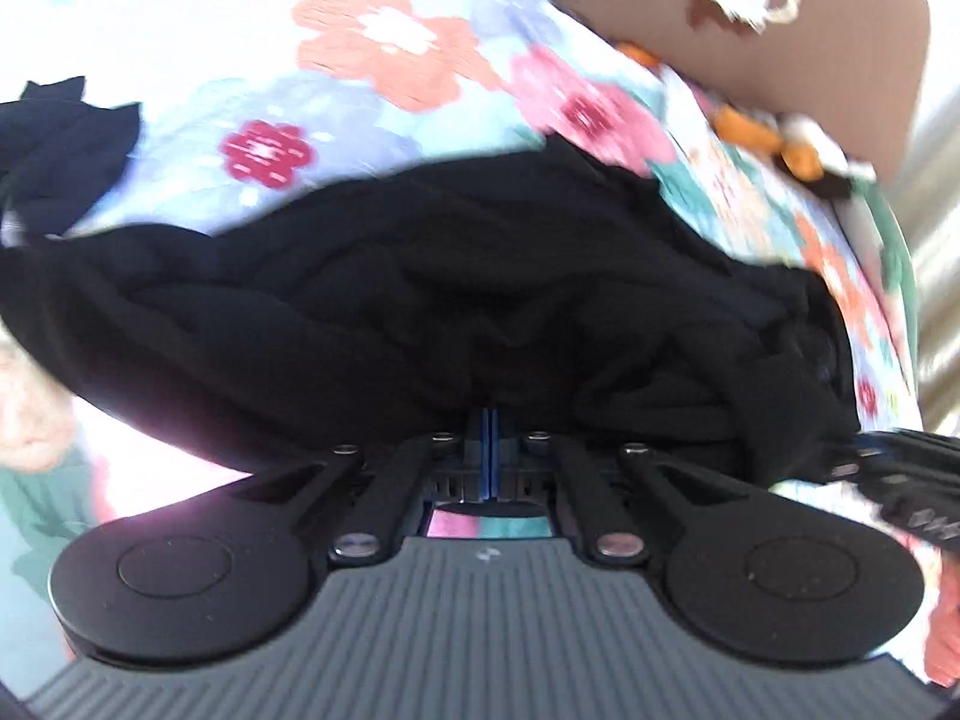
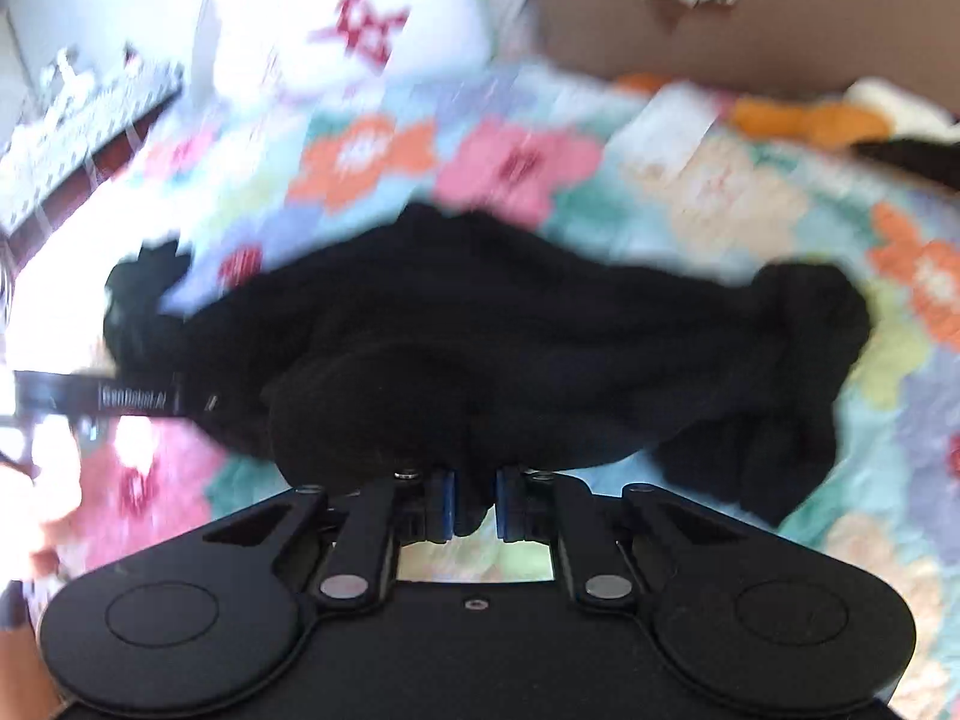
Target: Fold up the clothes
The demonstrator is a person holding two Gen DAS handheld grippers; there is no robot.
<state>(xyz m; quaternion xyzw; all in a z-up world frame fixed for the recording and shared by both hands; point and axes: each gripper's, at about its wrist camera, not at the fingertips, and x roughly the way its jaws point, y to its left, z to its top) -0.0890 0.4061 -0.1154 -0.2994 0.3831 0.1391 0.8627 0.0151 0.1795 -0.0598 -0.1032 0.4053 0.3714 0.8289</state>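
Observation:
A black garment (image 1: 420, 312) lies bunched on a floral bedspread (image 1: 372, 60). My left gripper (image 1: 491, 420) is shut on the garment's near edge, blue pads pressed together. In the right wrist view the same black garment (image 2: 480, 348) lies crumpled across the bedspread (image 2: 750, 222). My right gripper (image 2: 474, 498) has a fold of the black cloth between its blue pads, with a narrow gap showing beside it. The left gripper's body (image 2: 96, 399) shows at the left edge. The right gripper's body (image 1: 900, 480) shows at the right edge of the left wrist view.
A brown headboard (image 1: 780, 48) with a white ornament stands behind the bed. Orange and black-and-white soft items (image 2: 840, 120) lie by it. A white pillow (image 2: 360, 18) with a red pattern sits at the back left. Another dark cloth (image 1: 54, 138) lies at the far left.

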